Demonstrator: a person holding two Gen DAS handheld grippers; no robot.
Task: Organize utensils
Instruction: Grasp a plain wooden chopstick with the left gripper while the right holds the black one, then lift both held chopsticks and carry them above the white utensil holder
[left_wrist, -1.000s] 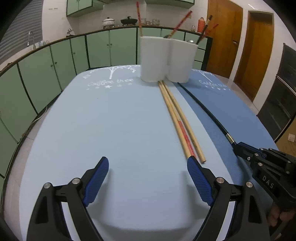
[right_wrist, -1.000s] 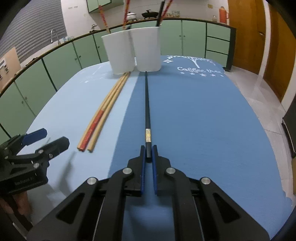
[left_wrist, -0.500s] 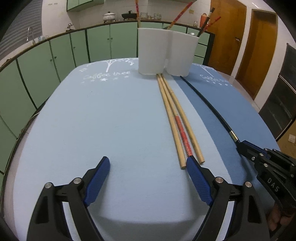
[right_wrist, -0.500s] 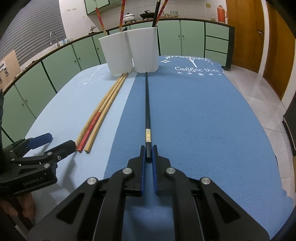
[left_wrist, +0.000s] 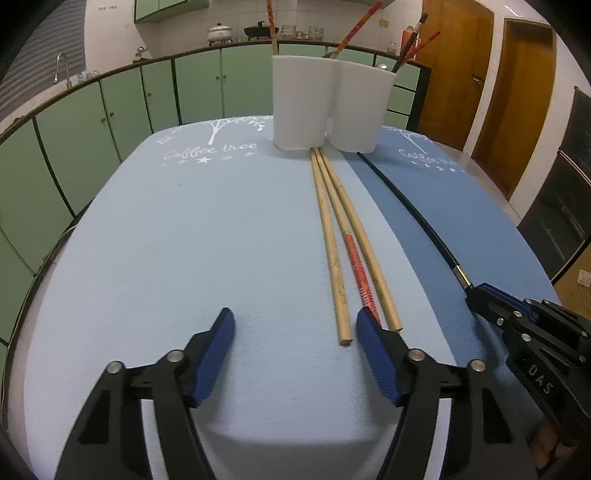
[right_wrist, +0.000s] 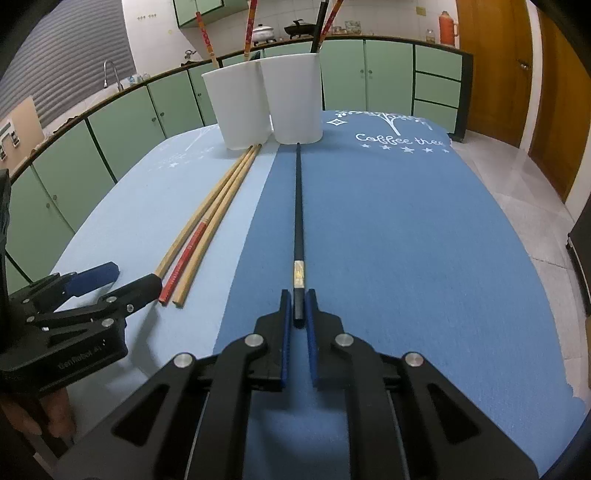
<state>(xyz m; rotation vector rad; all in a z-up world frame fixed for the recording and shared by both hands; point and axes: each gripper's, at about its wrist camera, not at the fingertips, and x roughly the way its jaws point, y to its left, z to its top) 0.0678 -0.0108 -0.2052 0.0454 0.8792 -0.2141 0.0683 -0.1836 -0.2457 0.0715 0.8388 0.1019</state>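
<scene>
Green kitchen cabinets ringed the bench (left_wrist: 155, 258), which was covered in light and dark blue felt mats. With the white twin-cup holder (left_wrist: 328, 103) at the far end as landmark, three wooden chopsticks (left_wrist: 334, 236) lay side by side with their tips just at its base, and the black chopstick (right_wrist: 298, 206) ran back from the holder's right cup toward the right claw (right_wrist: 298, 321). That claw was nearly closed around the black stick's near end, pads at its sides. The left claw (left_wrist: 295, 354) stood partly open and empty, its jaws having just been narrowing, its right pad beside the wooden sticks' near ends. The step in hand looked like picking up. Next, the left claw probably needed to shift right to straddle one wooden stick.
</scene>
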